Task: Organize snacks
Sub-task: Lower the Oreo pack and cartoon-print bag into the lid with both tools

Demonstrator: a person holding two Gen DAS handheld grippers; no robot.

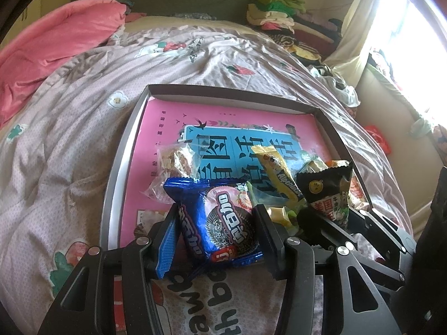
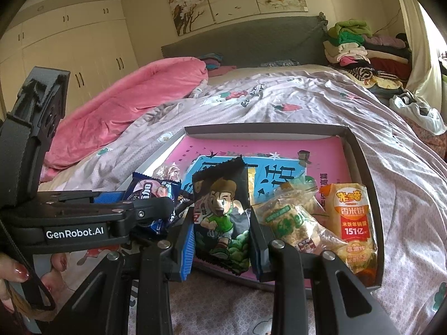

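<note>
A shallow grey box (image 1: 223, 88) lined with a pink printed sheet lies on the bed. My left gripper (image 1: 218, 237) is shut on a blue Oreo packet (image 1: 223, 217) at the box's near edge; this packet also shows at left in the right wrist view (image 2: 151, 192). My right gripper (image 2: 222, 247) is shut on a black snack packet with a cartoon boy (image 2: 220, 215), held upright over the near right part of the box. Loose in the box lie a yellow candy packet (image 1: 279, 173), a clear-wrapped biscuit (image 1: 178, 159), an orange rice-cracker packet (image 2: 349, 217) and a clear cake packet (image 2: 293, 223).
The box rests on a lilac patterned quilt (image 1: 69, 139). A pink blanket (image 1: 56, 42) is bunched at the far left, and a clothes pile (image 2: 352, 44) sits by the headboard at the far right. A hand with red nails (image 2: 11, 276) holds the left gripper's handle.
</note>
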